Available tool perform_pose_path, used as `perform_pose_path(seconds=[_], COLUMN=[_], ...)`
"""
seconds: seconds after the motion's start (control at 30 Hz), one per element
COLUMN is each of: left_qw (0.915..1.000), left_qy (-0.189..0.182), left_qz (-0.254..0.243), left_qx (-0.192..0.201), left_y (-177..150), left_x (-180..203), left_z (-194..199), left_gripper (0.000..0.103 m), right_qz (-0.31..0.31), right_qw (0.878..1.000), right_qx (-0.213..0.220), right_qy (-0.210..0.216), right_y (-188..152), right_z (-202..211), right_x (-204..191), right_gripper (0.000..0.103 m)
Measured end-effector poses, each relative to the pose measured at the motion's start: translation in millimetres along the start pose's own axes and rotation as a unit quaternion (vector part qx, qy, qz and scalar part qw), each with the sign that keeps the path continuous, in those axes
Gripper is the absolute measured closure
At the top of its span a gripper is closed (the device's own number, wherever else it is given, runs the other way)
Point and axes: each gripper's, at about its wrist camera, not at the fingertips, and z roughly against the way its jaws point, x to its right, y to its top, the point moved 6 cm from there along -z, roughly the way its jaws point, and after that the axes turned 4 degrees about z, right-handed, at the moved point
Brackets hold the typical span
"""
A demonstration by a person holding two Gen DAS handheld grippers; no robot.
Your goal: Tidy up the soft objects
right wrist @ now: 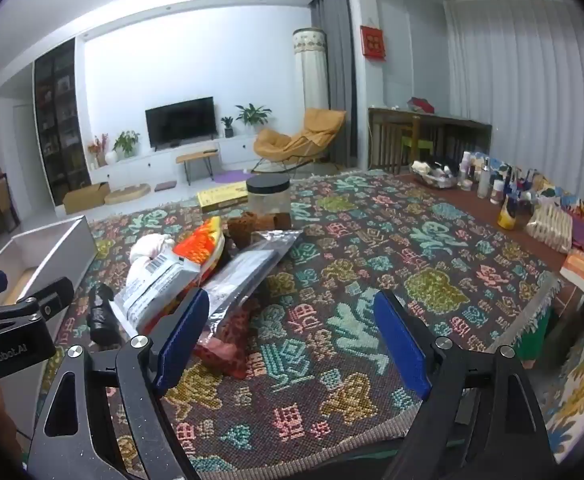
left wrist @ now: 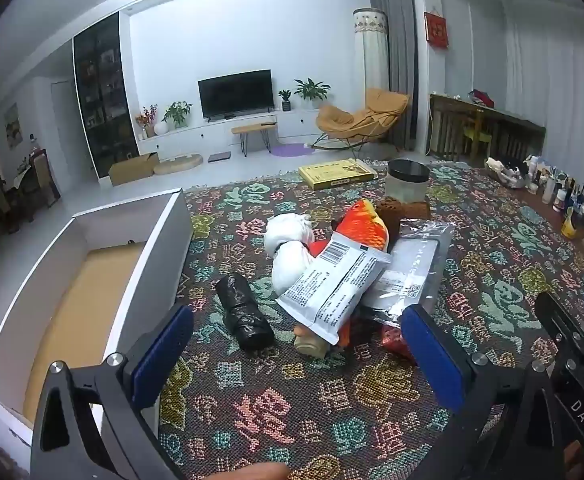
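I am holding both claws spread wide and empty over the patterned cloth (left wrist: 332, 412), left gripper (left wrist: 298, 344) nearest the black roll (left wrist: 244, 312), right gripper (right wrist: 292, 344) beside the pile. Taking the roll first looks cleanest, gripping across its middle. Further off, I am leaving the white pouch (left wrist: 332, 284), orange plush (left wrist: 366, 224) and open box (left wrist: 92, 280) at left for later.

Soft goods lay heaped on the patterned cloth: a white plush (left wrist: 288, 248), an orange toy (left wrist: 366, 224), a grey printed pouch (left wrist: 332, 288), a silver packet (left wrist: 412, 264); a black roll (left wrist: 244, 312) lay just left.
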Motion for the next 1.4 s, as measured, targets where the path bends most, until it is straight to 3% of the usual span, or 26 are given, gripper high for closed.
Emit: perform_pose_path(seconds=[1.4], left_qw=[0.9998], left_qy=[0.018], left_qz=[0.009], left_qx=[-0.004], left_y=[-4.0], left_x=[-10.3], left_z=[-7.8], left_gripper=[0.0], right_qz=[0.026], right_qw=[1.0], right_qx=[-0.015], right_qy=[0.002], right_y=[-7.0], right_z=[-8.1], right_x=[-19.2], right_gripper=[0.016])
